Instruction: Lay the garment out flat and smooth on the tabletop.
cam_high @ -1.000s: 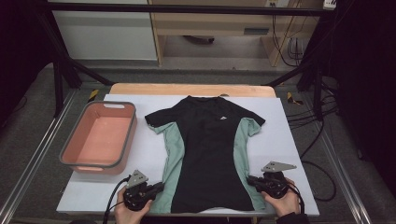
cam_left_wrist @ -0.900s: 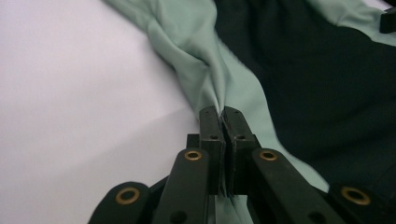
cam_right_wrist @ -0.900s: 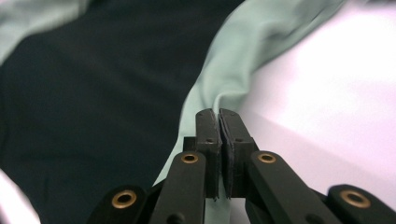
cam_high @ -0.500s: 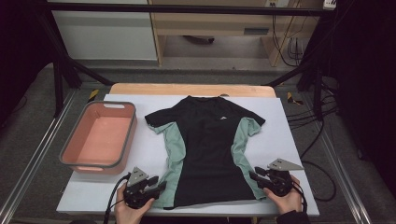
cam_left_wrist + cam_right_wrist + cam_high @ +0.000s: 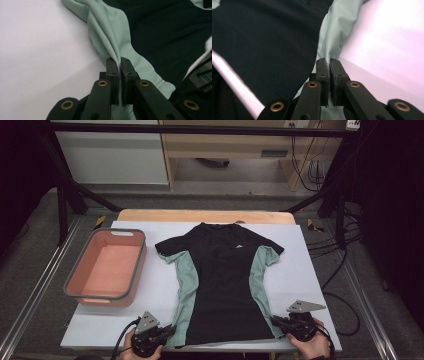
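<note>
A black T-shirt [image 5: 222, 280] with pale green side panels lies flat on the white table [image 5: 305, 270], collar away from me. My left gripper [image 5: 170, 331] is at the shirt's bottom left corner, shut on the green hem [image 5: 117, 53], which is pinched into a ridge between its jaws. At the bottom right corner my right gripper [image 5: 276, 321] is shut on the green hem [image 5: 332, 37] there. In the left gripper view the left gripper [image 5: 119, 61] has cloth bunched ahead of it. The right gripper [image 5: 329, 62] clamps the fold likewise.
A salmon-coloured bin [image 5: 107, 267] with a grey rim stands empty on the table's left side, close to the shirt's left sleeve. Both hands rest at the table's near edge. A wooden board edge [image 5: 205, 215] shows along the far side.
Both grippers have slid toward me along the near edge, drawing the shirt's bottom hem with them. The shirt has shifted slightly nearer.
</note>
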The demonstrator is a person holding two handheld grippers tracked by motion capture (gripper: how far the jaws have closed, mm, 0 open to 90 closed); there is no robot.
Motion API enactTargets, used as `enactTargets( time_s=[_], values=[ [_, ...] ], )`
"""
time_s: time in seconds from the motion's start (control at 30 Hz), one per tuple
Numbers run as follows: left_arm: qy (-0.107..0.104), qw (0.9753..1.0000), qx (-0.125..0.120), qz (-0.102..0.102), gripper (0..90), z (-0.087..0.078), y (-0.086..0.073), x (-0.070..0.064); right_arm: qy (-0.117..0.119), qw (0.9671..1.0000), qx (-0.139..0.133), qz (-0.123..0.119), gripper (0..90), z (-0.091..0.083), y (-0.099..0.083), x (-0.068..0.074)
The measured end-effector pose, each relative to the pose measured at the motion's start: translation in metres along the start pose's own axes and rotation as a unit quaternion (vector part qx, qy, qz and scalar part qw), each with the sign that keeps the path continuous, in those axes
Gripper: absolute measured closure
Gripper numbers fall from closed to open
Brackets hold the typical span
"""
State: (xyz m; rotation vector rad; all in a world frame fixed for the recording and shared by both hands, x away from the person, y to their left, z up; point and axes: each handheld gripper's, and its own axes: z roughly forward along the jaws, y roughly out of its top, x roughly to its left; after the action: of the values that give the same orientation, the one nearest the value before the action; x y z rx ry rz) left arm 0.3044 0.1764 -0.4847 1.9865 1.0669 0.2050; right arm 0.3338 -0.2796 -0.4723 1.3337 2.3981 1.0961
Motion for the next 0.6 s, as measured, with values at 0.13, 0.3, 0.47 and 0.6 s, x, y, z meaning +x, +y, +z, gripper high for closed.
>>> enactTargets(
  time_s=[0.13, 0.3, 0.47, 0.6],
  values=[
    [-0.013, 0.9996, 0.014, 0.019, 83.9, -0.006, 0.003, -0.002, 0.048, 0.9988, 0.013, -0.004, 83.6, -0.016, -0.006, 0.003],
    [0.016, 0.9998, -0.011, 0.006, 56.2, 0.003, 0.016, 0.003, 0.025, 0.9990, -0.036, 0.004, 59.1, -0.011, 0.001, 0.005],
    [0.015, 0.9998, -0.003, -0.016, 67.9, 0.017, 0.016, 0.010, -0.002, 0.9997, -0.026, 0.001, 62.3, 0.012, 0.004, 0.002],
    [0.016, 0.9998, -0.003, -0.010, 86.2, 0.016, 0.012, 0.006, -0.006, 0.9997, -0.021, -0.009, 83.8, 0.015, 0.001, 0.003]
  ],
)
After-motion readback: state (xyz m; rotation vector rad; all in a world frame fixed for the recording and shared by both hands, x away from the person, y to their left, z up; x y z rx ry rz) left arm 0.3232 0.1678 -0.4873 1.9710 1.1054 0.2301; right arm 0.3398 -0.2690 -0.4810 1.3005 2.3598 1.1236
